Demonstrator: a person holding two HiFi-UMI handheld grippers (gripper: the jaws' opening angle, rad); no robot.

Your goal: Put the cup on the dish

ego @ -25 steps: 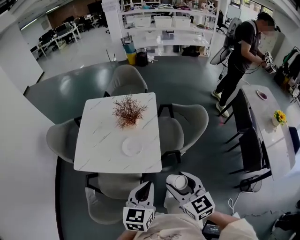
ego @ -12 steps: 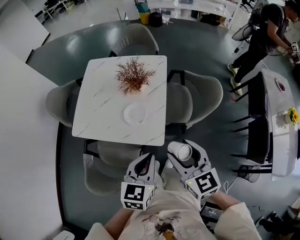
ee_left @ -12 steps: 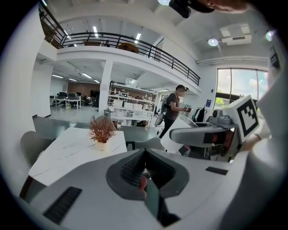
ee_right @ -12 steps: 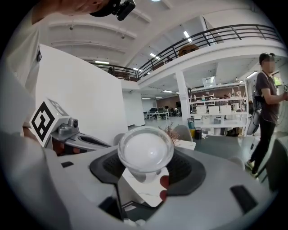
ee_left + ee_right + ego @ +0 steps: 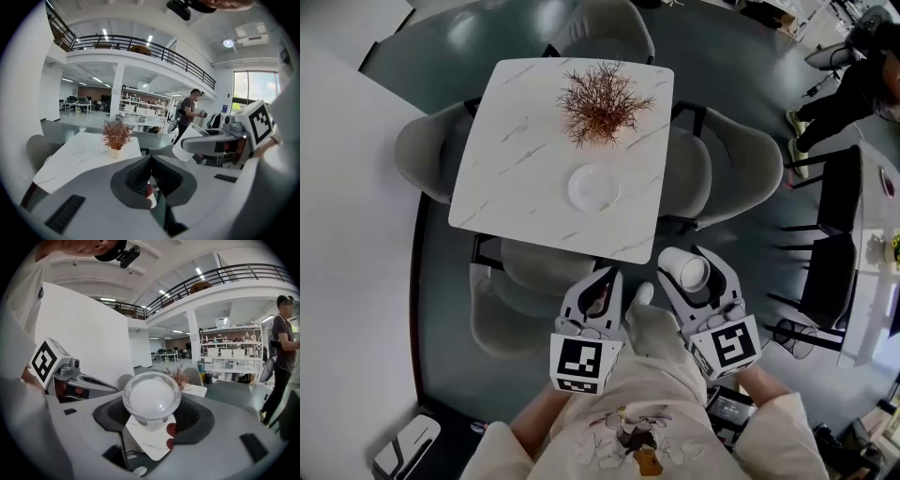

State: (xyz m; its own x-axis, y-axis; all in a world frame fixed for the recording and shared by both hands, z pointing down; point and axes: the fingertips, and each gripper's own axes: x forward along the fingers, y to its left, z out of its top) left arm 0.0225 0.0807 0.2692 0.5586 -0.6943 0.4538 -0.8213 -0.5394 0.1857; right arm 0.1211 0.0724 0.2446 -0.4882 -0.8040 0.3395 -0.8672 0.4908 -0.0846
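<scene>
- One table [image 5: 530, 178] fills the upper middle of the head view, ahead of us and somewhat to our left, and neither tool is over it.
- One chair [image 5: 546, 270] is tucked in at the table's near edge, so it lies between us and the top.
- Both tools are held close to our body, short of that edge. The right tool [image 5: 692, 265] is clamped on the cup, and the left tool [image 5: 604, 283] has its jaws together on nothing.
- One dry, twiggy plant [image 5: 602, 103] stands on the table just beyond the dish, near but apart from it.
- One white dish [image 5: 593, 187] lies bare on the near half of the table. From the cup it is forward and to the left, and slightly closer to the left tool.
- One white cup [image 5: 684, 271] rides in the right tool, in the air and well apart from the dish. Its long axis leans along the jaws, and a round end faces the right tool's camera [image 5: 151, 397]. We cannot tell whether that end is the mouth or the base.
- We judge the coming move to be a reach forward and left across the near edge, righting the cup before setting it down.
</scene>
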